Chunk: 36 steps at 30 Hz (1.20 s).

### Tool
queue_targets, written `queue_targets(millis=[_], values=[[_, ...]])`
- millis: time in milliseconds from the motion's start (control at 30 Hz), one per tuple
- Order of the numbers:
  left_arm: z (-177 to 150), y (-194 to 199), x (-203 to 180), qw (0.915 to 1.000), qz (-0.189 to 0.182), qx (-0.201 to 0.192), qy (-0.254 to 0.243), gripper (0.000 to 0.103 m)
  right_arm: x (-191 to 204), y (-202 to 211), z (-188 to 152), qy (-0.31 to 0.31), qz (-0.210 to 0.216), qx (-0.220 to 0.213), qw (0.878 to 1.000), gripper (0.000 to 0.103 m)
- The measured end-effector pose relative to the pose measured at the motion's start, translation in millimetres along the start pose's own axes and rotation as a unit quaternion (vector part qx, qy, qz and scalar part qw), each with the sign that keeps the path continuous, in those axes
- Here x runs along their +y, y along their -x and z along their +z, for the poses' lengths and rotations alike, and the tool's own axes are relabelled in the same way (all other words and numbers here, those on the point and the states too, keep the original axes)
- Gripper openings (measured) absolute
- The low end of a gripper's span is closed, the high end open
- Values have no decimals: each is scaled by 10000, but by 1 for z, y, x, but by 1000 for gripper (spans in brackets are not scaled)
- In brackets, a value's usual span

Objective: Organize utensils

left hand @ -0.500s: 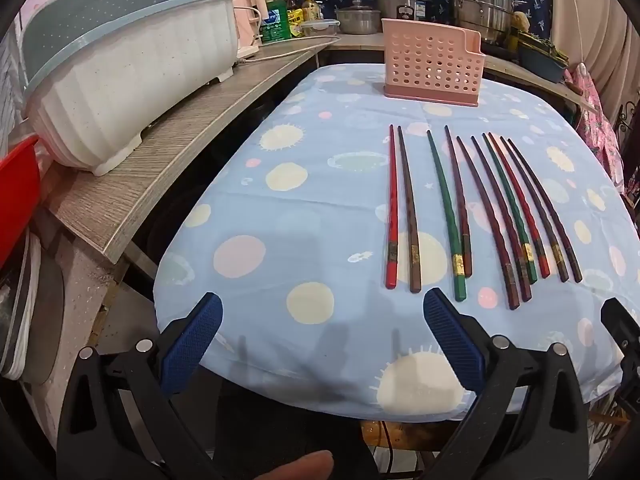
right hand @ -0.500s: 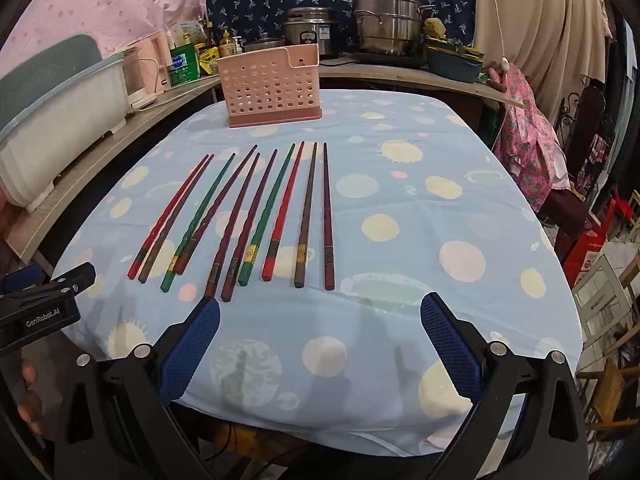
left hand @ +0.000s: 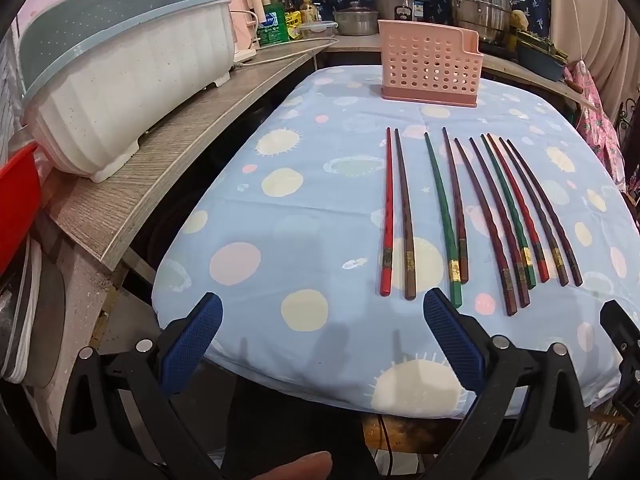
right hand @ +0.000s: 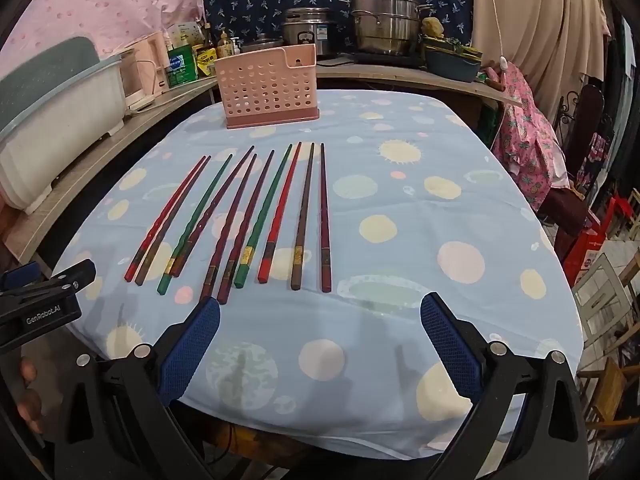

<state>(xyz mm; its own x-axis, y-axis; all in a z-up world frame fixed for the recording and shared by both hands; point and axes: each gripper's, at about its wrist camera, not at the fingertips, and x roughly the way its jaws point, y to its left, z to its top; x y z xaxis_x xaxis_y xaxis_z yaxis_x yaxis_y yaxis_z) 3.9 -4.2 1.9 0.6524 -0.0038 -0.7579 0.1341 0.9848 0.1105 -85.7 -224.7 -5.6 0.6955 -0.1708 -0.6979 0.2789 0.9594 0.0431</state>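
Ten chopsticks (left hand: 476,216) lie side by side in a row on the dotted tablecloth (left hand: 280,240), thick ends toward the near edge of the table and tips pointing at the pink perforated holder (left hand: 430,64), which stands upright near the far edge. The left gripper (left hand: 322,344) hangs over the near edge, jaws wide apart and empty. The right gripper (right hand: 320,344) hangs likewise beside it, wide apart, holding nothing, just short of the chopstick ends.

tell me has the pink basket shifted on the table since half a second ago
No. The pink basket sits at the same spot on the tablecloth, behind the same chopsticks, in both views.
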Motion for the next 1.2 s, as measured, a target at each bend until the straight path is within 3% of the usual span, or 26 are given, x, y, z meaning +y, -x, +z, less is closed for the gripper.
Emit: queue_targets(millis=[1200], values=[[-5, 6, -9, 9998, -121, -80, -132, 96, 2, 4, -4, -111, -62, -69, 9999, 96]])
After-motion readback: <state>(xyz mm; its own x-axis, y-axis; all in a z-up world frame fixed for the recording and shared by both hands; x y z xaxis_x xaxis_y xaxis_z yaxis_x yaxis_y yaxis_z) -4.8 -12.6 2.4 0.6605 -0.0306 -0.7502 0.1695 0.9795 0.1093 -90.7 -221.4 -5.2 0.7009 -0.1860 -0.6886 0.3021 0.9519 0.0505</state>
